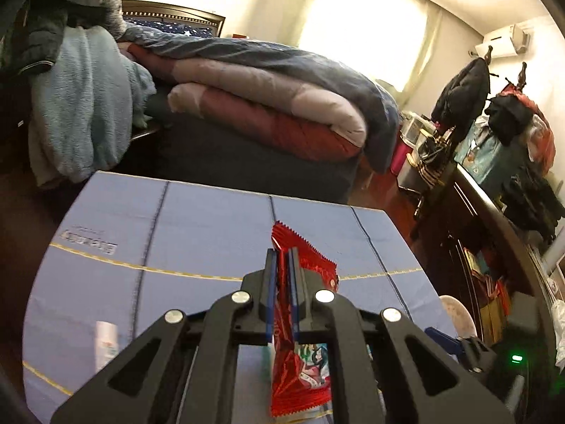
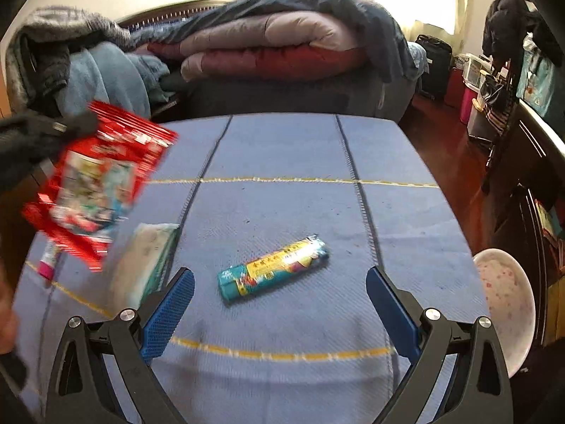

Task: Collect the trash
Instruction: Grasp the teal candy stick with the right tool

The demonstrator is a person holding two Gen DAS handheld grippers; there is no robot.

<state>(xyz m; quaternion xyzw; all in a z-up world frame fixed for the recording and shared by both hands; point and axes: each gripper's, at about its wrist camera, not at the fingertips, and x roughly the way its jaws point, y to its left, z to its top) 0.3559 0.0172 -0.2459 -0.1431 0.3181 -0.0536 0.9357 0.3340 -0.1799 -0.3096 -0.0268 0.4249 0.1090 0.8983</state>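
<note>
Gripping a red snack wrapper (image 1: 300, 272) flat between the closed blue pads of the left hand-held gripper (image 1: 282, 265), with the foil sticking out past the tips and hanging down behind them. Holding it clear above the blue cloth of the desk (image 1: 197, 233), seen also at the left in the right wrist view, blurred. Lying flat mid-desk: a teal and yellow wrapper (image 2: 273, 268), just ahead of the right hand-held gripper (image 2: 280, 293), jaws spread wide with nothing between them. Resting near the left edge: a pale tissue pack (image 2: 146, 265) and a small pink tube (image 2: 47, 265). Standing off the right edge: a speckled white bin (image 2: 508, 311).

Judging by this, carrying the first piece away while lining up the second. Needing next, probably: lowering the wide jaws astride the teal wrapper, pinching it low, and dropping the red one in the bin.
</note>
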